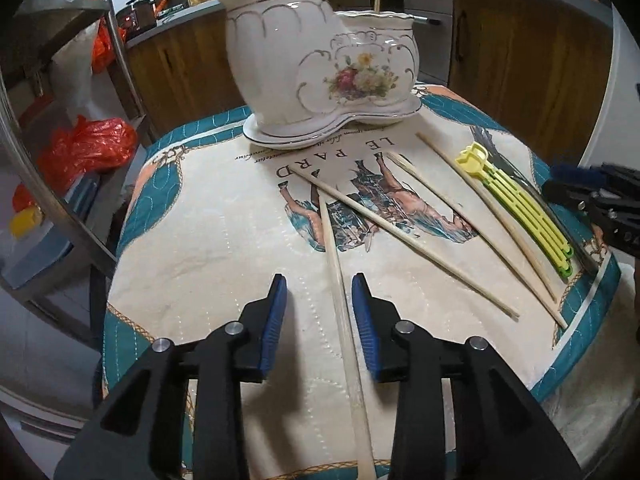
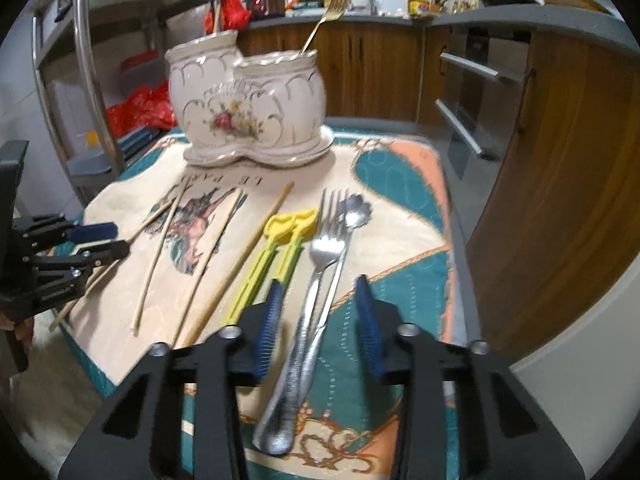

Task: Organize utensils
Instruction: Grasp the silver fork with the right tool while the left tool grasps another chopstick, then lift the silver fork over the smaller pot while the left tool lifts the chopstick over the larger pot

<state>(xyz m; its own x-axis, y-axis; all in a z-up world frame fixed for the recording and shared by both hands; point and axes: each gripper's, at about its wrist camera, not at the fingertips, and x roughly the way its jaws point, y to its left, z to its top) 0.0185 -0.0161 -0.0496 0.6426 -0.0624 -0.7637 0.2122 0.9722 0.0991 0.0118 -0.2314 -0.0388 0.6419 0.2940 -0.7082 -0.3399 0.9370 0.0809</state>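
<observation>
Wooden chopstick [image 1: 340, 280] lies between the pads of the left tongs [image 1: 319, 300], which are wide open and hold nothing; the stick sits nearer the right pad, untouched as far as I can tell. Three more chopsticks [image 1: 404, 240] lie fanned out on the cloth-covered surface [image 1: 200, 248], plus a yellow-green plastic utensil [image 1: 516, 208] near the right edge. Right tongs [image 2: 319, 304] also wide open and empty, straddling the silver fork [image 2: 308, 312] and a flower-ended spoon [image 2: 352, 210] that lie crossed on each other. Ceramic two-pot holder [image 1: 320, 68] stands at the far end of the surface, one gold fork [image 2: 326, 16] already in the lower pot; right view is blurred.

Step in hand, my read: approach for pickup, both sides lined up over a target, nothing grasped yet. Most of the sorting remains.

Next move calls for lowering and closing on the chopstick, centring it first. Right side should close on one handle only, since the fork and spoon overlap and may lift together.
</observation>
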